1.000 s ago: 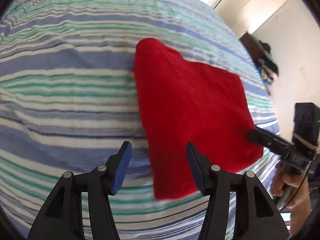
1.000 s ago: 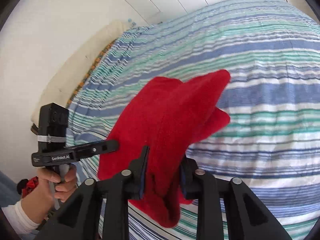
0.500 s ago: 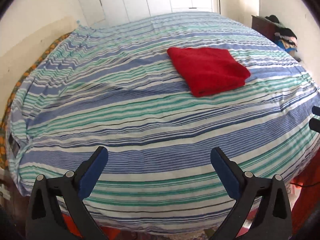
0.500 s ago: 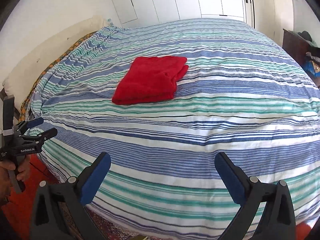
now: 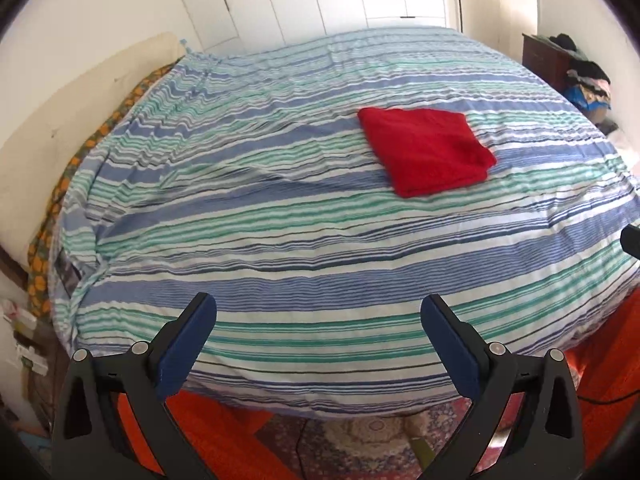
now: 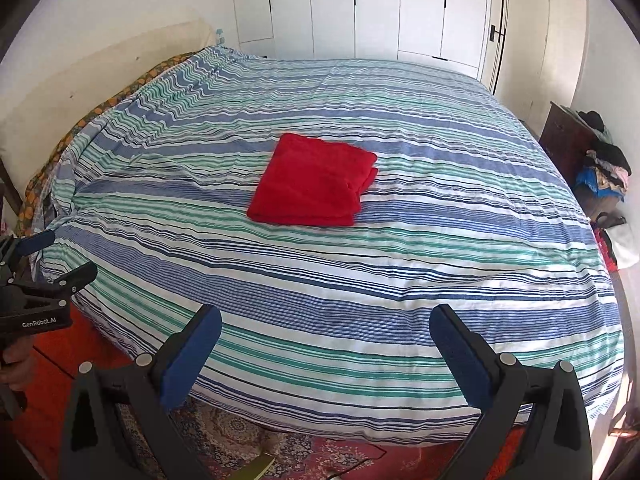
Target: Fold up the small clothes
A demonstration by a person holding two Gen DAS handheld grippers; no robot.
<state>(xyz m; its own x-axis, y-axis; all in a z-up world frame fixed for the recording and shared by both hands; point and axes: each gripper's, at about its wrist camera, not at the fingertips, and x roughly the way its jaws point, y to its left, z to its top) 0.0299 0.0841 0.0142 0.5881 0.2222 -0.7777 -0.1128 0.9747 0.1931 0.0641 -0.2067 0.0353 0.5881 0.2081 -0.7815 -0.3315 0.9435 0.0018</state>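
i have both grippers pulled back off the foot of the bed (image 6: 360,320), well apart from the cloth. my left gripper (image 5: 318,330) points forward over the bed's near edge, level, its blue pads spread wide with nothing between them. my right gripper (image 6: 325,340) sits the same way, jaws wide and empty. in the right wrist view i can see the left gripper (image 6: 48,258) out at the left edge, held in a hand (image 6: 12,364) low beside the bed corner. the red cloth (image 6: 314,180) lies folded into a neat square on the striped bedspread, around the middle of the bed, layered edges showing on its right side. a patterned rug (image 5: 380,436) is under the grippers.
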